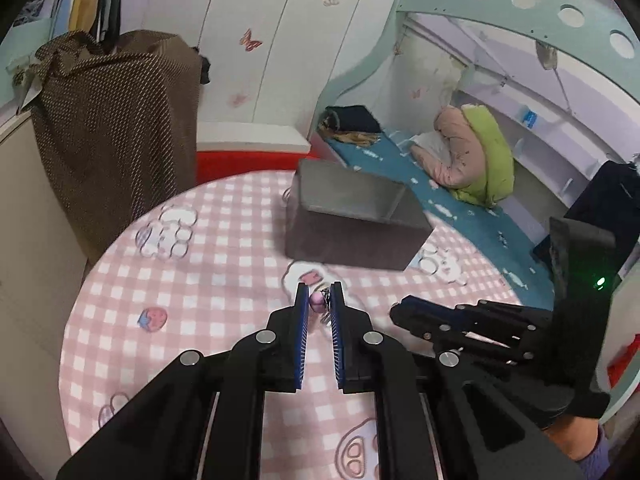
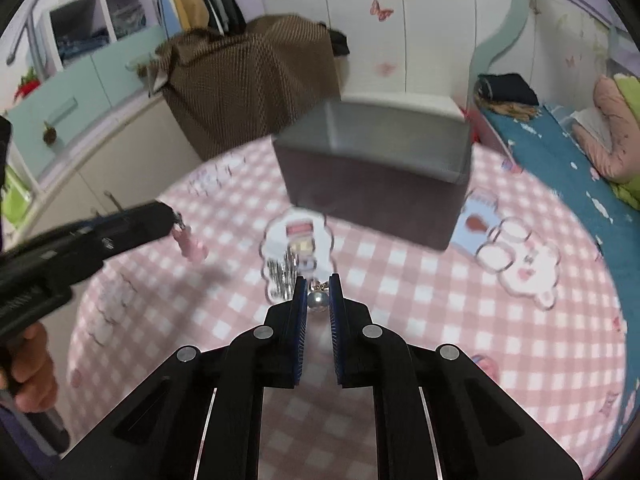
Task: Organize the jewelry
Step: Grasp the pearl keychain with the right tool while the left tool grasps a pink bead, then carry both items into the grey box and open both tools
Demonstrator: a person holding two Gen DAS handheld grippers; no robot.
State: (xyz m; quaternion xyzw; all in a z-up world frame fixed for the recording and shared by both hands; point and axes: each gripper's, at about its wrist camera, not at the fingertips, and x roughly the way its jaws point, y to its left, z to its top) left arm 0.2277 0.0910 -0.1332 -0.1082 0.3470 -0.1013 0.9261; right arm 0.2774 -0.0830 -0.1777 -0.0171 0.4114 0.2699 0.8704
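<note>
Your left gripper (image 1: 319, 300) pinches pink bead earring (image 1: 317, 301) above checked bench (image 1: 224, 280). Your right gripper (image 2: 318, 294) clamps grey pearl earring (image 2: 318, 301). Grey box (image 2: 372, 184) at 12 o'clock, open.

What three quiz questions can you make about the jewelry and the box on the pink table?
1. True or false: the grey box is open on top.
2. Which gripper holds the pink bead piece: A left gripper, B right gripper?
3. What colour is the round bead in the right gripper?

Key: 1 true. 2 A. 3 silver-grey.
</note>
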